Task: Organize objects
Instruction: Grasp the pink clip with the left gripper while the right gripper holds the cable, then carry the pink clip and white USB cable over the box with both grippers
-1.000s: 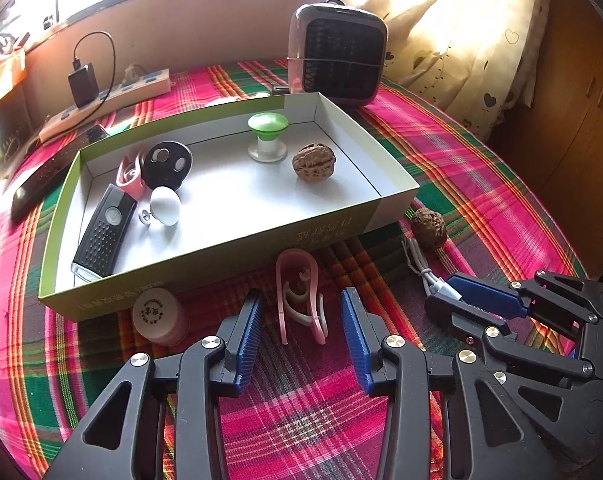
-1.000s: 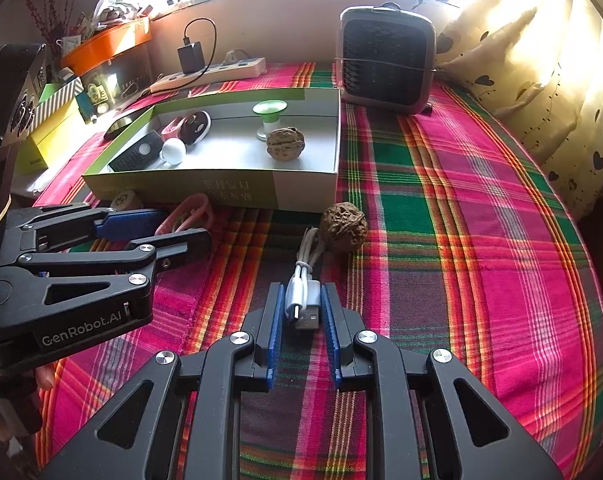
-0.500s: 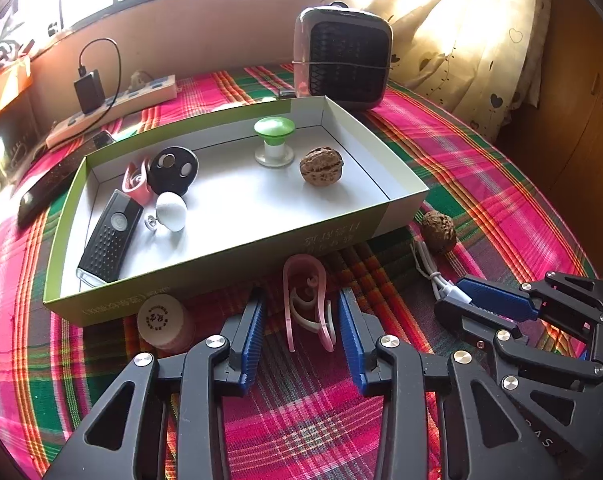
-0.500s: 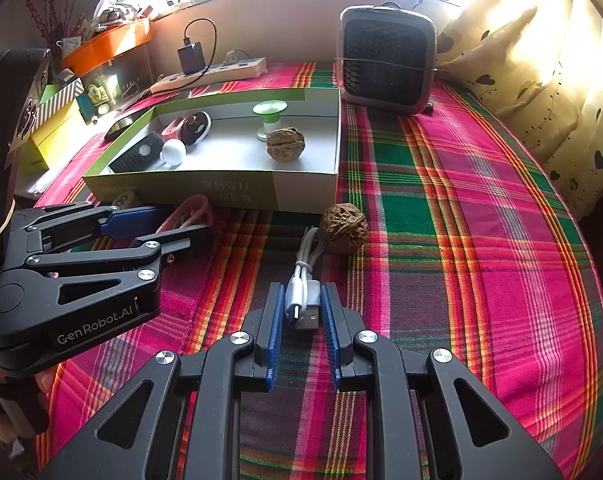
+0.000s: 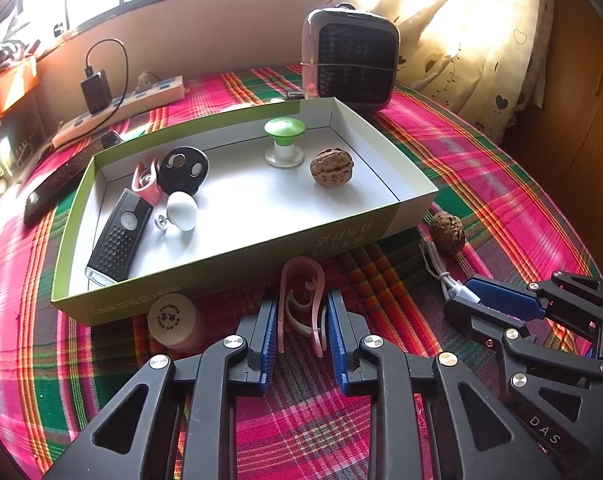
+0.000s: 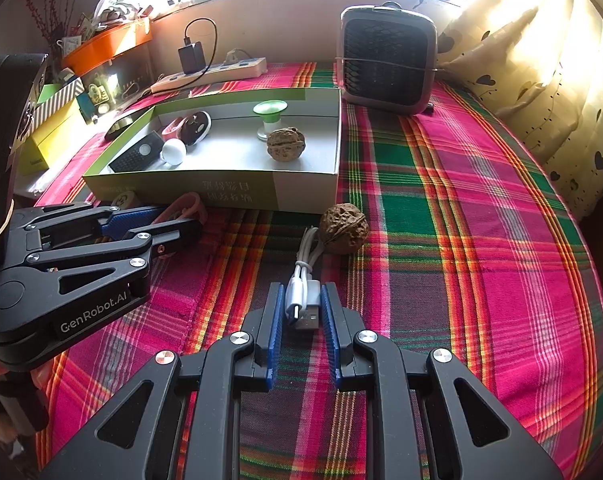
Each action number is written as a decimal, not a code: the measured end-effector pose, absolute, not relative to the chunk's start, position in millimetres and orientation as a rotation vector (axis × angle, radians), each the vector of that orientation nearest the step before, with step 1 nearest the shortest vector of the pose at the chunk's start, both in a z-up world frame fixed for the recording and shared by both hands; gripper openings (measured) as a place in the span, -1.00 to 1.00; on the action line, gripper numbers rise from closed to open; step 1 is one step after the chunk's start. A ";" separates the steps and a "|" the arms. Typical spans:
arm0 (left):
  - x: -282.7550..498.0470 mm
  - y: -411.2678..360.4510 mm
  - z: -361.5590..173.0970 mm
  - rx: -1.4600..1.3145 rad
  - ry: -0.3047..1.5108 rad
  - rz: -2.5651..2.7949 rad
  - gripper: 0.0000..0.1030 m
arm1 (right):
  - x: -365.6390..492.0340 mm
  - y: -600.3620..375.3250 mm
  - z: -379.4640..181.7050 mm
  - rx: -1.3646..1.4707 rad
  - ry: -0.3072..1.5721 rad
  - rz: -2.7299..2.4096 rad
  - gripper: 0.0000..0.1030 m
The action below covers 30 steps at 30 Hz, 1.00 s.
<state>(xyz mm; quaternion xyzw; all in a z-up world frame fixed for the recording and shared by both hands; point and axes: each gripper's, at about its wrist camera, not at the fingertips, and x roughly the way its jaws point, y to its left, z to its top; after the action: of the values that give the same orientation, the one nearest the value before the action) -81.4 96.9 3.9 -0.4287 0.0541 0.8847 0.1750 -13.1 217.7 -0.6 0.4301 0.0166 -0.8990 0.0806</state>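
Observation:
A pink clip [image 5: 301, 280] lies on the plaid cloth just in front of the green-and-white box [image 5: 229, 264]. My left gripper [image 5: 301, 318] has its jaws closing on it, and the blue pads press against both of its arms. My right gripper [image 6: 301, 312] is shut on the plug end of a coiled white USB cable [image 6: 297, 280]. A loose walnut [image 6: 343, 228] rests beside the cable's far end. Inside the box are another walnut [image 5: 331, 167], a green-topped knob [image 5: 284, 140], a black remote-like device [image 5: 119, 236], a white bulb, a black disc and a second pink clip.
A small round-capped bottle [image 5: 173, 320] stands against the box's front wall, left of my left gripper. A grey fan heater [image 5: 351, 68] sits behind the box, with a power strip [image 5: 117, 104] and a dark phone [image 5: 57, 188] at the back left. Curtains hang on the right.
The left gripper's jaws have closed in from wide apart onto the pink clip. The right gripper keeps its hold on the cable and has not moved.

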 end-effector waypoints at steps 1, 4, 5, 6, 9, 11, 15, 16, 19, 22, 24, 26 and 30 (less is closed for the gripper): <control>-81.3 97.0 3.9 -1.213 0.157 2.506 -0.58 | -13.1 217.7 -0.6 1.286 0.050 -2.688 -0.61; -81.0 96.4 4.0 -1.211 0.158 2.509 -0.59 | -13.1 217.8 -0.7 1.286 0.051 -2.688 -0.61; -81.1 96.3 4.0 -1.211 0.159 2.508 -0.59 | -13.1 217.5 -0.6 1.286 0.049 -2.688 -0.61; -81.0 96.2 4.0 -1.212 0.155 2.509 -0.59 | -13.0 217.5 -0.7 1.286 0.051 -2.688 -0.61; -80.9 96.2 3.9 -1.212 0.156 2.509 -0.59 | -13.0 217.4 -0.7 1.286 0.050 -2.688 -0.61; -80.9 96.1 3.7 -1.211 0.158 2.508 -0.59 | -13.0 217.4 -0.6 1.286 0.050 -2.688 -0.61; -80.7 95.7 3.9 -1.212 0.157 2.509 -0.59 | -13.0 217.4 -0.6 1.286 0.052 -2.689 -0.61; -80.8 95.4 3.9 -1.212 0.155 2.509 -0.59 | -13.0 217.5 -0.5 1.286 0.053 -2.689 -0.61; -80.7 95.7 3.9 -1.211 0.163 2.507 -0.59 | -13.1 217.3 -0.5 1.287 0.054 -2.689 -0.61; -79.0 95.0 4.3 -1.213 0.155 2.503 -0.59 | -12.6 216.9 -0.9 1.283 0.053 -2.686 -0.61; -78.8 94.8 4.4 -1.213 0.153 2.502 -0.59 | -12.5 217.2 -1.0 1.281 0.048 -2.688 -0.62; -78.8 94.6 4.6 -1.214 0.154 2.502 -0.59 | -12.0 217.4 0.0 1.274 0.040 -2.691 -0.62; -75.8 93.4 7.1 -1.201 0.146 2.503 -0.59 | -11.1 215.6 1.5 1.269 0.035 -2.684 -0.62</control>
<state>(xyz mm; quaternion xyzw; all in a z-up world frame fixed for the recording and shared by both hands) -75.8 93.4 7.1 -0.4251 0.0517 0.8856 0.1797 -11.1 215.6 1.5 0.4258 0.0117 -0.9007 0.0860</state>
